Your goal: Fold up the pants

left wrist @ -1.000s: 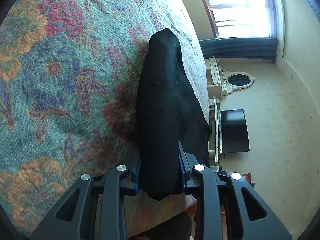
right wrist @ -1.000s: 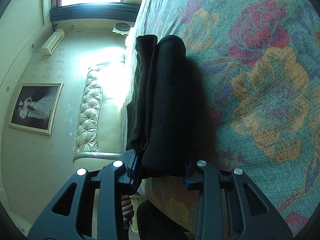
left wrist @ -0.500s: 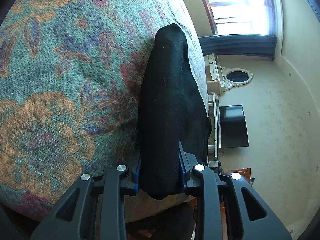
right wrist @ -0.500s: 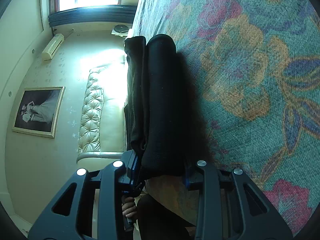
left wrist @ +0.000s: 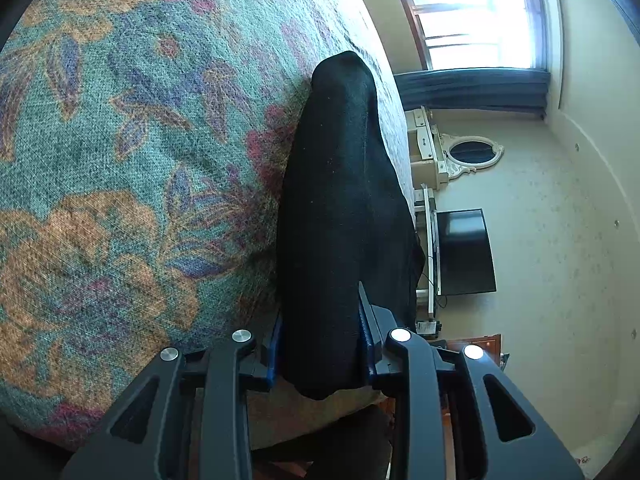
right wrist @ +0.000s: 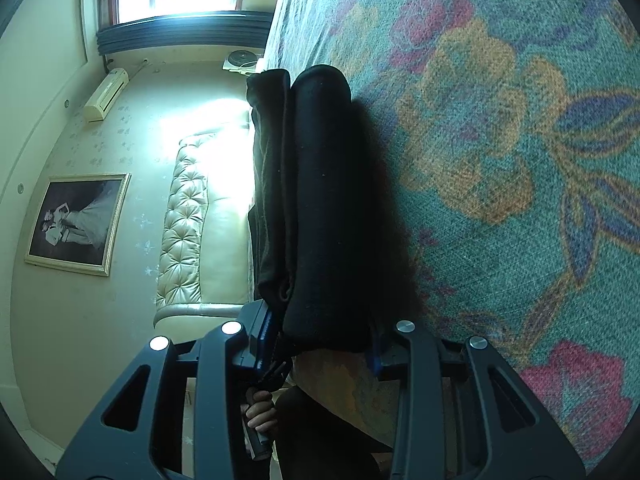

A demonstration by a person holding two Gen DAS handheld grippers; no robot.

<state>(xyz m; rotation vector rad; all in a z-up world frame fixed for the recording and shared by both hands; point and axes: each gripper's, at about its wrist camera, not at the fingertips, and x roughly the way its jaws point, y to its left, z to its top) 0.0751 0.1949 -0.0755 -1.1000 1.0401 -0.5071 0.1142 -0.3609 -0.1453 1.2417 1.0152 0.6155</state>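
The black pants (left wrist: 340,208) are bunched into a thick folded bundle over the floral bedspread (left wrist: 120,152). My left gripper (left wrist: 322,348) is shut on one end of the bundle, which runs away from the camera. In the right wrist view the pants (right wrist: 320,200) show as two stacked folds. My right gripper (right wrist: 320,344) is shut on that end, and the fabric fills the gap between its jaws. The bundle's underside is hidden.
The bed's floral cover (right wrist: 500,160) fills most of both views. A tufted headboard (right wrist: 188,232), a framed picture (right wrist: 76,224) and a window show in the right wrist view. A TV (left wrist: 464,252), a dresser with oval mirror (left wrist: 472,152) and a window show in the left wrist view.
Both grippers moved with the pants across the bedspread, toward its near edge; the floral pattern shifted under them. Both grips stayed shut.
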